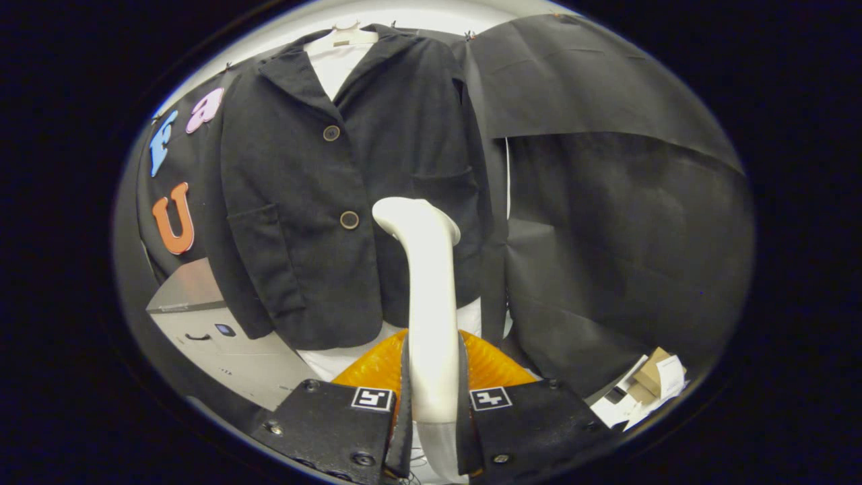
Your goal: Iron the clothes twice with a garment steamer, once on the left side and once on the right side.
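Gripper (431,411) clamped on the white garment steamer (427,303) handle, both fingers pressing it; the steamer head sits just in front of the dark jacket (296,202), right of its lower button (349,219), near the right pocket. Risks: handle is smooth and upright, could twist in the grip; head may snag the pocket edge or button, or drift off the front panel during a stroke.

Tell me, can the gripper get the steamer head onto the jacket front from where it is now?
Probably yes. The gripper is shut on the white steamer, whose head already sits just before the dark jacket near its lower button, with nothing between them.
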